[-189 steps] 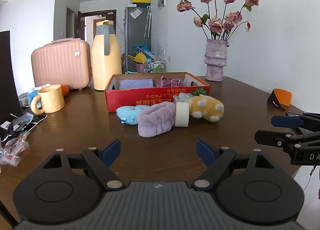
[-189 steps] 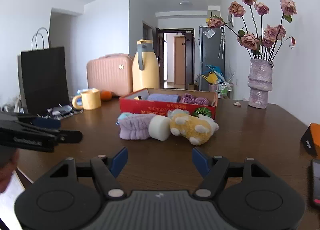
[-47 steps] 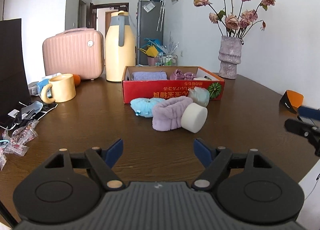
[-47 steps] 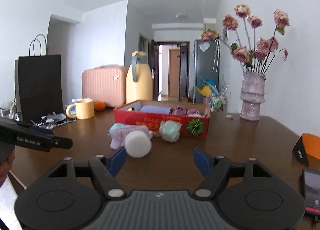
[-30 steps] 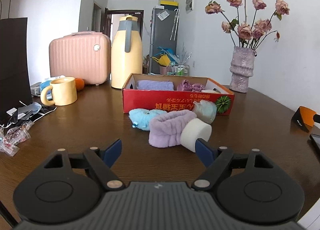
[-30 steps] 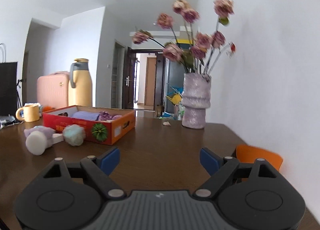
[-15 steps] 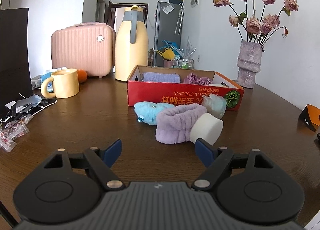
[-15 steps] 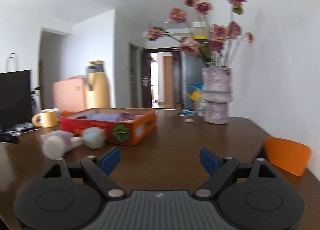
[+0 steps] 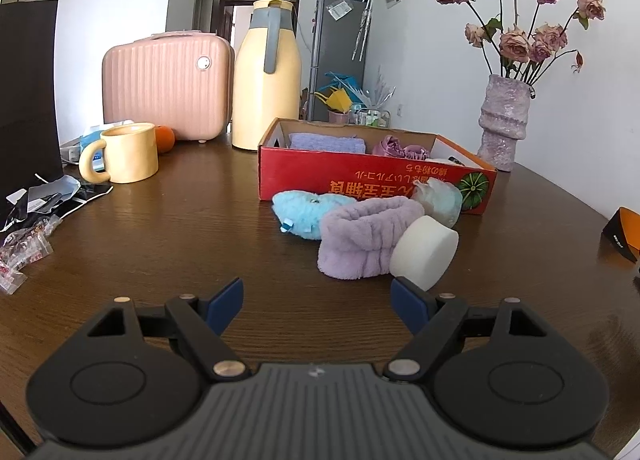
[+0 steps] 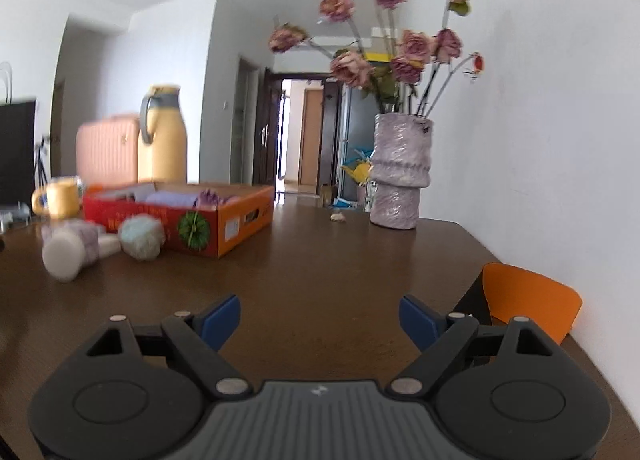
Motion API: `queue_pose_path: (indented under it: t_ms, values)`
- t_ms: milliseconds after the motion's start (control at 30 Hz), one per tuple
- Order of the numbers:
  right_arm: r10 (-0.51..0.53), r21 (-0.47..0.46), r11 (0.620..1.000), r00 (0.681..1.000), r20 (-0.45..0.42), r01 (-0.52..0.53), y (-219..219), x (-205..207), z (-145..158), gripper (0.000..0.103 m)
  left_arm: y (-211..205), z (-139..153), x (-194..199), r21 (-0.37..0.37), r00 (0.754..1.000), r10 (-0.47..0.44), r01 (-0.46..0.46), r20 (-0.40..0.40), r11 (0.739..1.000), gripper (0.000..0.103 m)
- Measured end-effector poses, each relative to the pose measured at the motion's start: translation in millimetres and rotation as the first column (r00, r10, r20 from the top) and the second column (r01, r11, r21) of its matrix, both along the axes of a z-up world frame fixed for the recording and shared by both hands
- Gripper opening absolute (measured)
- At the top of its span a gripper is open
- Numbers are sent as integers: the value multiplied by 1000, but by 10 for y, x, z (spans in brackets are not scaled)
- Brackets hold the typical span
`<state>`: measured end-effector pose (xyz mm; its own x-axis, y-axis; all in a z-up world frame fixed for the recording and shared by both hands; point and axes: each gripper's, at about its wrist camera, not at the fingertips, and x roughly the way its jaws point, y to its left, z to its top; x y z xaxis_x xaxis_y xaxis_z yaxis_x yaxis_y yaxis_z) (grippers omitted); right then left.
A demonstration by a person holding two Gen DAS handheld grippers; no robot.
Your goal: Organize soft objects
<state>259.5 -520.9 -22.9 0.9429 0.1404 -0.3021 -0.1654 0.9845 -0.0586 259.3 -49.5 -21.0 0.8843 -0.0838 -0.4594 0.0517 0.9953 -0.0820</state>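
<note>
The left hand-held gripper [image 9: 317, 297] hangs low over the dark brown wooden tabletop [image 9: 160, 244] with its blue-padded jaws spread wide and nothing between them. Just ahead of its right fingertip lies a white round foam sponge [image 9: 424, 251], leaning against a fluffy lilac terry headband [image 9: 362, 241]. A pale blue plush piece [image 9: 304, 210] touches the headband's far side, and a pale green mesh bath puff [image 9: 440, 198] sits against the front wall of a shallow red cardboard box [image 9: 360, 182]. Inside the box lie a folded lilac towel [image 9: 327, 142] and a purple ruffled cloth item [image 9: 400, 148]. The right hand-held gripper [image 10: 320, 318] is also wide and empty, over bare wood near an orange and black object [image 10: 528, 302], well apart from the soft things at its left
</note>
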Motion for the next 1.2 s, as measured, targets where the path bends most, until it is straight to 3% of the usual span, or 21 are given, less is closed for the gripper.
queue_pose_path:
  t_ms: [200,433,533,667,867,1000,1067,1200]
  values:
    - [4,-90,996,1000,-29,-7,184,18,-38,86,31,-41,48,-5,1000,7,-7,-11,1000,83]
    - [13,-109,994,999,-46,-18,247,71,-36,86,43,-99,168,-7,1000,6,-6,-26,1000,83]
    - [39,-82,996,998,-51,-43,298,123,-8,86,38,-94,247,-6,1000,-11,11,-23,1000,83]
    - [117,-20,993,993,6,-117,498,160,126,86,20,-110,452,12,998,-56,56,-30,998,84]
    - [197,35,980,979,43,-198,1191,362,248,86,27,-94,771,-10,993,-110,109,-40,994,84]
    - [271,103,958,962,-24,-267,1733,606,204,84,57,-73,953,-84,985,-163,158,-52,984,77]
    - [311,148,943,948,-66,-299,2001,748,183,78,72,-68,1022,-121,980,-187,179,-63,976,66]
    - [374,239,911,917,-141,-335,2425,978,142,67,182,-44,1099,-216,975,-207,187,-76,958,59]
